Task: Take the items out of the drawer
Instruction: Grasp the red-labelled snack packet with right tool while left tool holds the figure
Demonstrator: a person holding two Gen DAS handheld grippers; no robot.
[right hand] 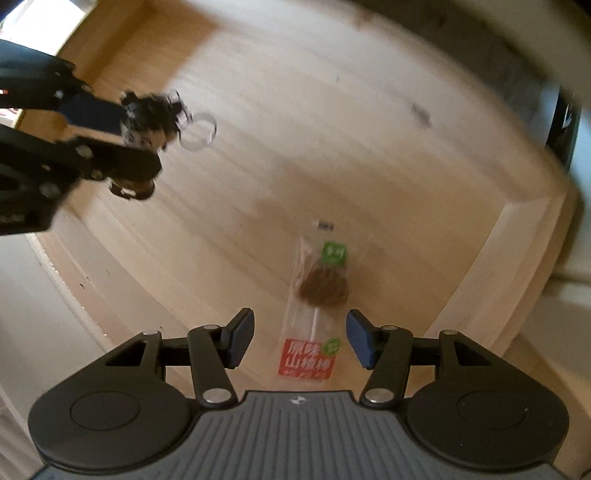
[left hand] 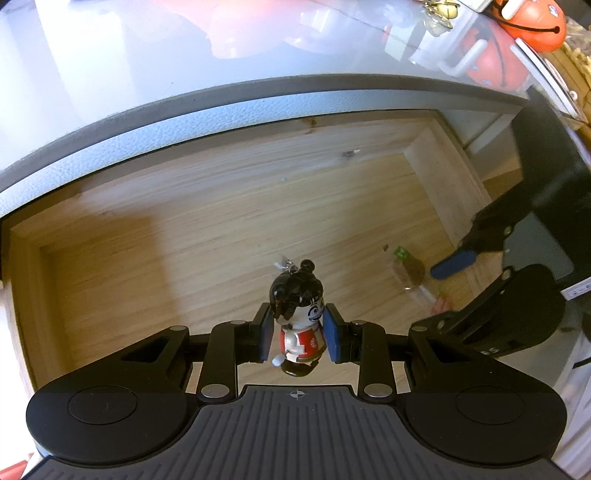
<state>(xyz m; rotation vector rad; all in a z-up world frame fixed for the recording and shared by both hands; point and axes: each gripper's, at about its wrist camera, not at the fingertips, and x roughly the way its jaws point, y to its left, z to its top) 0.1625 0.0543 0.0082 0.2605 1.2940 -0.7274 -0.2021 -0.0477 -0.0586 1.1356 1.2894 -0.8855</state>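
Observation:
My left gripper (left hand: 297,329) is shut on a small doll keychain (left hand: 295,325) with black hair and a red-and-white body, held above the floor of the open wooden drawer (left hand: 207,221). The right wrist view shows the same doll keychain (right hand: 151,118), blurred, with its key ring in the left gripper (right hand: 110,122) at the upper left. My right gripper (right hand: 300,338) stands open over a clear-wrapped brown lollipop (right hand: 321,288) with a red label, lying on the drawer floor near the right wall. The lollipop (left hand: 410,271) also appears beside the right gripper (left hand: 452,264) in the left wrist view.
A grey tabletop (left hand: 147,74) overhangs the drawer's far side. An orange ball-shaped toy (left hand: 532,22) and a gold trinket (left hand: 439,14) sit on it at the far right. The drawer's right wall (right hand: 517,251) runs close to the lollipop.

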